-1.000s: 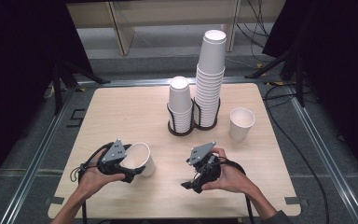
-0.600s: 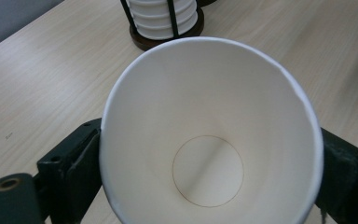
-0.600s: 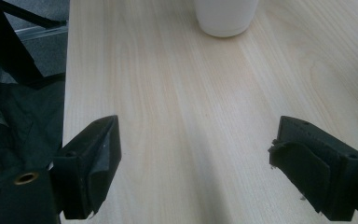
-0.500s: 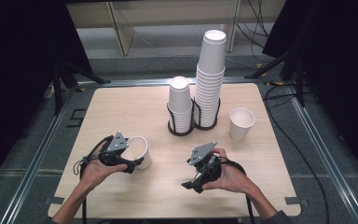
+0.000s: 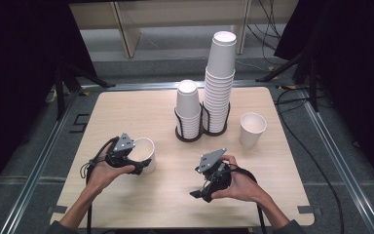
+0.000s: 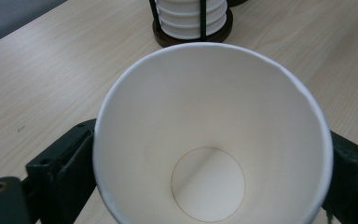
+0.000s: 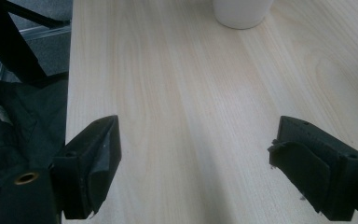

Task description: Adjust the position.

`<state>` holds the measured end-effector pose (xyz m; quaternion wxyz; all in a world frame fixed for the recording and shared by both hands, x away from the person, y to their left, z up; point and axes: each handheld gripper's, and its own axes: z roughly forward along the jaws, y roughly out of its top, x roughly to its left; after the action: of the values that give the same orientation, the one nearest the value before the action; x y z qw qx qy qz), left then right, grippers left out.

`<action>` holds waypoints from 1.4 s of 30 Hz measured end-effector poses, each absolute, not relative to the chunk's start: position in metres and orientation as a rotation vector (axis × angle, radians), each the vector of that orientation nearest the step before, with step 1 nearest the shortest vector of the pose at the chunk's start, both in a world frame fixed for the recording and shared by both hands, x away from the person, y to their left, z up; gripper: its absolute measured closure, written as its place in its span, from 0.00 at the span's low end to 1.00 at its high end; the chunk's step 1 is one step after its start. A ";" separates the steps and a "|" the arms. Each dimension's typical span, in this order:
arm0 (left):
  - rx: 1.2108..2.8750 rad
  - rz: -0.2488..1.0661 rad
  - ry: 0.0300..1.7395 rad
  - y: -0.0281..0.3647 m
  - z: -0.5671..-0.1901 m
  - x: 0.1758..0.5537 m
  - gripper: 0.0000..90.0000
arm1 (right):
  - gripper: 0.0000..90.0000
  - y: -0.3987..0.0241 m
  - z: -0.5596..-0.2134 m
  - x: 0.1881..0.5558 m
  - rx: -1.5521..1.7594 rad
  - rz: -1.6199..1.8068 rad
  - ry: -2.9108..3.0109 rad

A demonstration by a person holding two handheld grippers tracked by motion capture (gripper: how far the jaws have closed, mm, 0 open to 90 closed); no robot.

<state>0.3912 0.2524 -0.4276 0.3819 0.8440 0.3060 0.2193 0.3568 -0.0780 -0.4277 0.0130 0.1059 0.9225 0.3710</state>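
**A:** Start with the left gripper (image 6: 209, 161). What is it doing?

**B:** Its jaws flank a white paper cup (image 5: 144, 148), one on each side of the wall. They have just been opening with the cup between them. The rim looks round rather than pinched, so I judge the grip is let go, not squeezing.

**A:** And where is the cup?

**B:** It stands upright, mouth up, on the tabletop (image 5: 141, 112) at the lower left of the high view. It seems to be set down there as a single cup, well apart from the others.

**A:** What about the right gripper (image 7: 196, 140)?

**B:** Its jaws are wide apart with nothing between them, only bare wood. It sits low at the centre bottom of the high view, apparently waiting its turn.

**A:** What lies further out?

**B:** A second loose cup (image 5: 252, 127) stands upright at right of centre, ahead of the right gripper. Behind, in the middle, a dark wire holder (image 5: 190, 136) keeps two upside-down stacks straight: a short stack (image 5: 188, 105) and a tall stack (image 5: 220, 83). They look like the supply from which cups are dealt out.
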 end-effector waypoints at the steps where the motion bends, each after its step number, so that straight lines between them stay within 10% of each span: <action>1: 2.132 0.554 0.792 0.253 -0.429 0.391 0.06 | 0.18 -0.078 -0.428 0.357 0.330 1.158 2.874; 42: 1.966 0.539 0.786 0.296 -0.480 0.371 0.16 | 0.18 -0.086 -0.428 0.353 0.344 1.171 2.894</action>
<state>0.3707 0.2958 -0.4797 0.4604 0.7987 0.3195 0.2191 0.3527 -0.0863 -0.4281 0.0005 0.1095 0.9214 0.3728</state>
